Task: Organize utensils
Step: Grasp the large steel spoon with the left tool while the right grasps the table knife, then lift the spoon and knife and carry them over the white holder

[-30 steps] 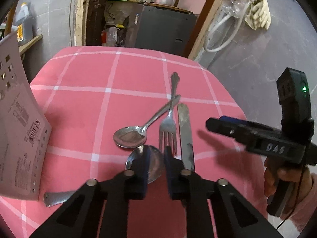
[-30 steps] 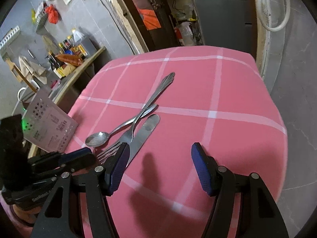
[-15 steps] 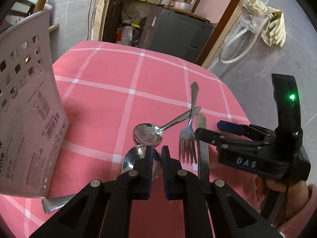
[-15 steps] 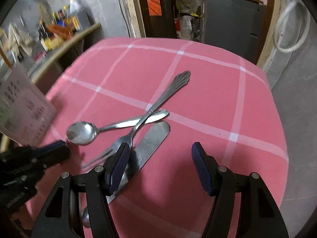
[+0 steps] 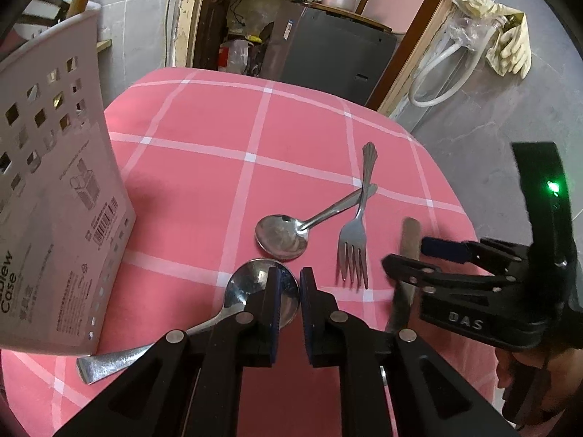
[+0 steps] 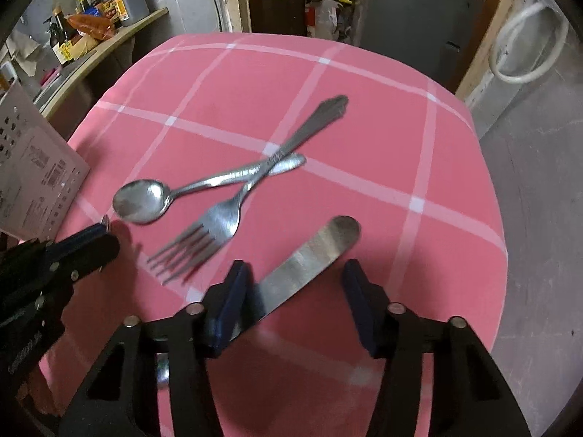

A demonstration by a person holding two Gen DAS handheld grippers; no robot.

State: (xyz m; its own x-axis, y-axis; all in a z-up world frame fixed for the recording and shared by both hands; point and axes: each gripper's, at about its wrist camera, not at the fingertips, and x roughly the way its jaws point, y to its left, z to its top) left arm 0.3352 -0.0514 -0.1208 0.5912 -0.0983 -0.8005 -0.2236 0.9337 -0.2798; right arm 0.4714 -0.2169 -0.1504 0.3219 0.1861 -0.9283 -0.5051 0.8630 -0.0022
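On the pink checked tablecloth (image 5: 204, 182) lie a small spoon (image 5: 282, 235) crossed by a fork (image 5: 355, 240), a butter knife (image 6: 309, 258) and a larger spoon (image 5: 247, 287). My left gripper (image 5: 289, 293) is nearly shut with a narrow gap, empty, just above the larger spoon's bowl. My right gripper (image 6: 297, 291) is open and straddles the knife, its left finger (image 6: 233, 291) over the blade. It also shows in the left wrist view (image 5: 419, 255). The knife's lower part is hidden.
A white perforated utensil case (image 5: 54, 196) stands at the table's left edge, also seen in the right wrist view (image 6: 32, 167). A shelf with bottles (image 6: 91, 11) is behind left. The table's right edge (image 6: 488, 189) drops to a grey floor.
My right gripper moved in over the knife, which has shifted away from the fork. My left gripper's gap narrowed and it moved left toward the case.
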